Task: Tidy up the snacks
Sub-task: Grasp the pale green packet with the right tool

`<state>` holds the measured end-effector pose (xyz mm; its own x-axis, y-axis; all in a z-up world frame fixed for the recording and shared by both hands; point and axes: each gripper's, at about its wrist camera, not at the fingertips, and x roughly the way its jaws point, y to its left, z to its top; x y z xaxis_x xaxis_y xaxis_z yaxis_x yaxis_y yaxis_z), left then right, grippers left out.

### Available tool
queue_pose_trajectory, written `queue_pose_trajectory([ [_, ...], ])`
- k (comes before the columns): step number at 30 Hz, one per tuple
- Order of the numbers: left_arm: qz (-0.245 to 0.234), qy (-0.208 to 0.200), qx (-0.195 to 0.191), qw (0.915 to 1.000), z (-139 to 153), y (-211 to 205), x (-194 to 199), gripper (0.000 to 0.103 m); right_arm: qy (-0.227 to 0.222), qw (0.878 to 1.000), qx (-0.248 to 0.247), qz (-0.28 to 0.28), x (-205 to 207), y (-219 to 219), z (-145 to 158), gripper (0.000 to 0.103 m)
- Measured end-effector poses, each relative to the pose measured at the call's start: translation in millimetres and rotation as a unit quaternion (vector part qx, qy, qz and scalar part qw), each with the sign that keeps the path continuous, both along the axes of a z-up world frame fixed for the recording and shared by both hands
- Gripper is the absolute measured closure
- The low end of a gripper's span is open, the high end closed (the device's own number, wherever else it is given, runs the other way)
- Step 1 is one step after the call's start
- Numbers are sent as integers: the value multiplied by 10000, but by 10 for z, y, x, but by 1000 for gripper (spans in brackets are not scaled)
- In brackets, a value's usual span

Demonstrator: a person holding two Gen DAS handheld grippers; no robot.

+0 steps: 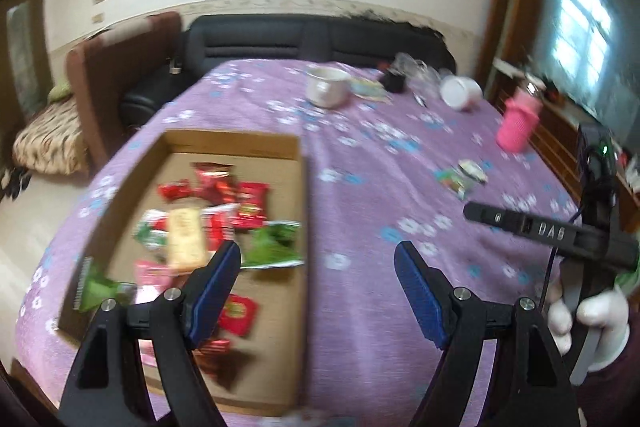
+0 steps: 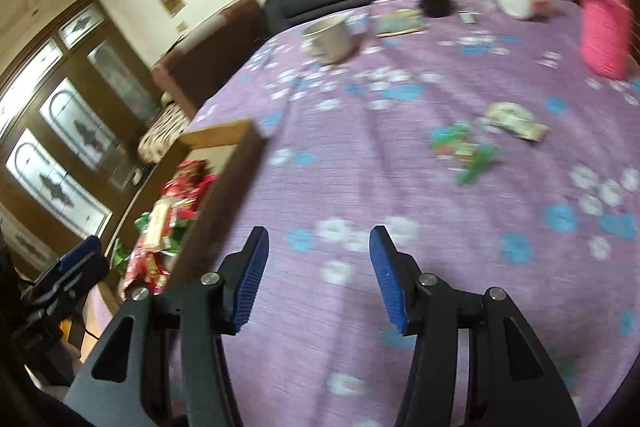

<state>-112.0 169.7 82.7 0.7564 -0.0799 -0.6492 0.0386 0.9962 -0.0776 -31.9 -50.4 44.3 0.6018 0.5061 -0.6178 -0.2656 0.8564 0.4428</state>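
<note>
So you are between pickups: both tools are empty and most of the snacks already lie in the cardboard box [image 1: 298, 187], which sits ahead and to the left of your left gripper [image 1: 318, 265] and well off to the left of your right gripper [image 2: 318, 251]. The left gripper's jaws stand spread wide with nothing between them, hanging over the purple flowered tablecloth [image 1: 360, 187] just beside the box's right wall. The right gripper's jaws are parted too, less widely, and hold nothing; only bare cloth shows between them. Two snacks remain outside the box, lying close together ahead and to the right of the right gripper: a green packet [image 2: 466, 151] and, just beyond it, a pale packet [image 2: 514, 119]. The step in hand looks like the reach for these leftovers. Your next move likely calls for carrying the right gripper forward and rightward to the green packet, lowering the jaws astride it, and closing on the wrapper rather than the cloth. The pink bottle [image 2: 604, 27] stands farther off, so keep clear of it.
</note>
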Motion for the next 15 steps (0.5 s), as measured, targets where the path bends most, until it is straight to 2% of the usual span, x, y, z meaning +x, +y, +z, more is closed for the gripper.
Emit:
queue_pose_trajectory([
  [8,-456,213,345,9981,-51,-536,94,24,43,9978,191,-639,-87,-778,-82,47],
  [15,-715,454,430,9955,-181,-813,171,24,106,9948,305,-969,-146,-1137,-156,47],
])
